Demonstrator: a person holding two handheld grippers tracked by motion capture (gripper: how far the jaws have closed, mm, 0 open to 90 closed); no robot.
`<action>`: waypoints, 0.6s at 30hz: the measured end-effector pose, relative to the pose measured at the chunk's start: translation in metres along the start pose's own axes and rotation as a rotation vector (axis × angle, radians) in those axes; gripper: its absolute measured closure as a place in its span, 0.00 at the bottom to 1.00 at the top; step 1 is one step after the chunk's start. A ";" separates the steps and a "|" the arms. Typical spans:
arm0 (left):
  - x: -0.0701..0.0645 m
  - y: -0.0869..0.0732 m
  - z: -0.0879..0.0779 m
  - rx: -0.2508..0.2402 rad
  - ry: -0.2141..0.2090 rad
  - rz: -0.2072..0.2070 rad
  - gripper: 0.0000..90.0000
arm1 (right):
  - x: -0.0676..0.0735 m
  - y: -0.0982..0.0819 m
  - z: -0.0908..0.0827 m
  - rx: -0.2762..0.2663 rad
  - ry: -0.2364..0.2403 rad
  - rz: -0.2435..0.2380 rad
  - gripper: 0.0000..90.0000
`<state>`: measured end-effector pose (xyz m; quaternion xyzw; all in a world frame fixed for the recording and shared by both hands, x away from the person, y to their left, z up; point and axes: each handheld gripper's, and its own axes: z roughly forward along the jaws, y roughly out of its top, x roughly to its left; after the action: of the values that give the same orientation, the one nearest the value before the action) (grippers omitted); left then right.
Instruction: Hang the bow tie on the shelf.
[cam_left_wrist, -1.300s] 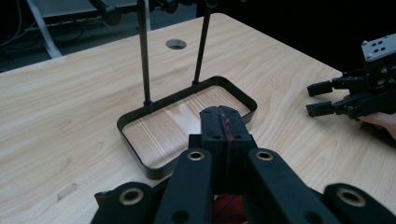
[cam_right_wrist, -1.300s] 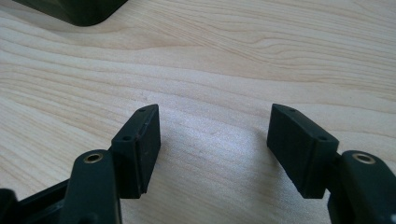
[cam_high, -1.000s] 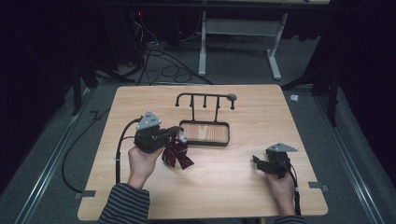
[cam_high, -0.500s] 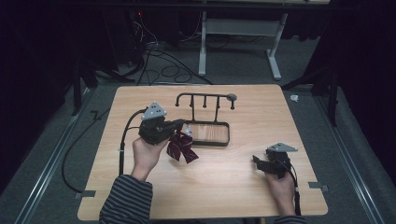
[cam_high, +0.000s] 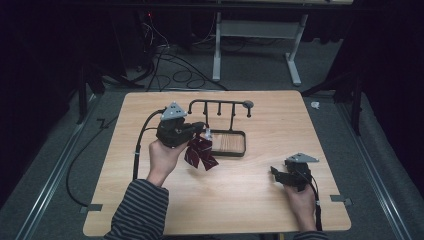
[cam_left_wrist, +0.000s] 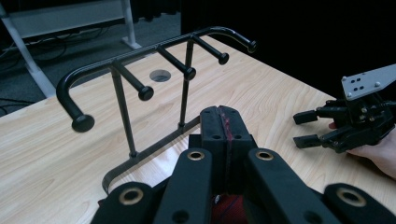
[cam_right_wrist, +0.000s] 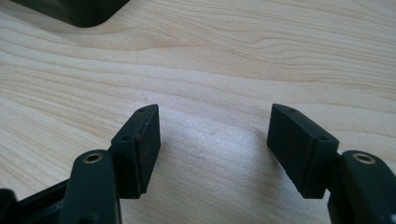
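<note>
Left gripper (cam_high: 199, 131) raised above wooden surface (cam_high: 250, 200), fingers (cam_left_wrist: 212, 126) clamped on dark red striped bow tie (cam_high: 199, 154); tie hangs below fingers, just left of black peg rack (cam_high: 220, 106) and touching near corner of its tray base (cam_high: 227, 145). Right gripper (cam_high: 275, 171) low over surface at near right, well apart from rack, fingers (cam_right_wrist: 140, 144) apart, nothing between them
</note>
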<state>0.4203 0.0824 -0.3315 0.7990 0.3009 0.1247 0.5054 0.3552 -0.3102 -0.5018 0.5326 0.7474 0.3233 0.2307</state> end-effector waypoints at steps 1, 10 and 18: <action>0.001 0.001 0.001 -0.003 -0.007 -0.005 1.00 | 0.000 0.000 0.000 0.000 0.000 0.000 0.40; 0.004 0.007 0.009 0.002 -0.012 -0.010 1.00 | 0.000 0.000 0.000 0.002 -0.001 -0.003 0.40; 0.003 0.014 0.018 0.017 -0.017 0.001 1.00 | 0.001 0.000 0.000 0.004 -0.002 -0.004 0.40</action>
<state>0.4370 0.0667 -0.3279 0.8044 0.2973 0.1154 0.5012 0.3550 -0.3096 -0.5016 0.5318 0.7489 0.3208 0.2313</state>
